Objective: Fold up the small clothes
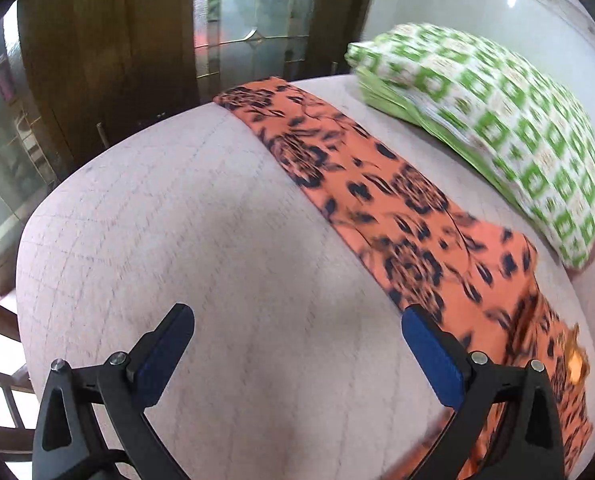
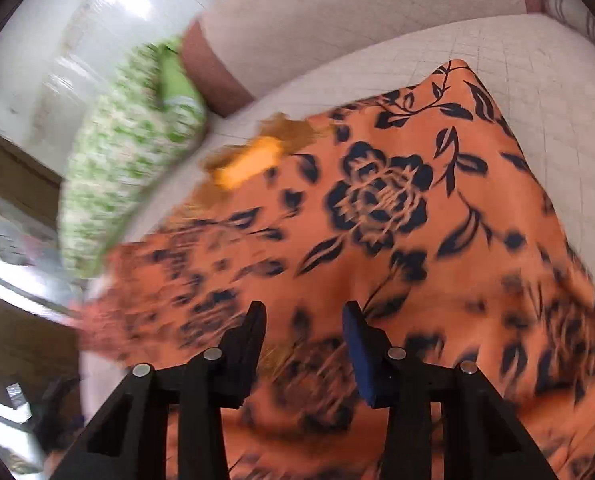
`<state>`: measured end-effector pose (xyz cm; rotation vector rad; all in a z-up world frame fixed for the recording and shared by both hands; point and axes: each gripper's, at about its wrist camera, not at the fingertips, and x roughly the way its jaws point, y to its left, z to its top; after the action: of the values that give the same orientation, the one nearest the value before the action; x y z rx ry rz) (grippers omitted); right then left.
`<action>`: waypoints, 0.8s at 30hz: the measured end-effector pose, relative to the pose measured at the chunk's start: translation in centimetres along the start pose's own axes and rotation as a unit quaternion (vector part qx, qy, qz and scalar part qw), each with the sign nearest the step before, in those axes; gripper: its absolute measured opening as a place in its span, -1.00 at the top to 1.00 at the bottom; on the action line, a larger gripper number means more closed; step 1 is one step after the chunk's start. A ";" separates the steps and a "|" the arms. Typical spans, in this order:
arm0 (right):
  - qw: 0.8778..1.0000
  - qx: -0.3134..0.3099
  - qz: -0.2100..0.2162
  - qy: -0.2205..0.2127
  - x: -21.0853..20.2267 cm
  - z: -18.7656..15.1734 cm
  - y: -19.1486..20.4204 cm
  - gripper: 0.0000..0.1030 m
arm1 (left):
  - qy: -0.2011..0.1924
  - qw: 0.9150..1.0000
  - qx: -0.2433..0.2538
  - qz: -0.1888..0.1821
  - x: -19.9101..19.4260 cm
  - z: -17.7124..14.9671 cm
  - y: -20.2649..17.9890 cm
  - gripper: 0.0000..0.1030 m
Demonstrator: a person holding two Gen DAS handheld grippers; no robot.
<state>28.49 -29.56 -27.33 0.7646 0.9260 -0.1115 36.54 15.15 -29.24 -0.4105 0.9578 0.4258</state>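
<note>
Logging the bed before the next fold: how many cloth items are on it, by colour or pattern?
Orange cloth with dark floral print: 1
Green-and-white checked pillow: 1
Total: 2, both lying on the pale grid-patterned bed cover.

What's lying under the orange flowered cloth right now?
The orange flowered cloth lies spread on the pale checked mattress, which shows bare on both sides of it. A green patterned pillow sits beyond. Whatever might sit beneath the cloth itself is covered.
</note>
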 end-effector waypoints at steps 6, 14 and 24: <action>0.998 -0.035 0.042 0.009 -1.3 -3.6 0.3 -0.08 | 0.005 0.995 -0.072 -0.073 2.0 3.9 3.3 -1.00; 0.994 -0.080 0.069 0.039 1.6 -4.6 2.4 -0.08 | 0.076 0.972 -0.163 -0.152 8.3 9.6 6.4 -0.66; 0.994 -0.077 0.072 0.024 1.2 -4.0 2.0 -0.08 | 0.046 0.980 -0.156 -0.118 12.7 16.2 5.1 0.01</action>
<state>27.35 -25.25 -28.55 0.6900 0.9111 0.1048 51.47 29.83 -32.46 -0.8264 0.9192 0.3420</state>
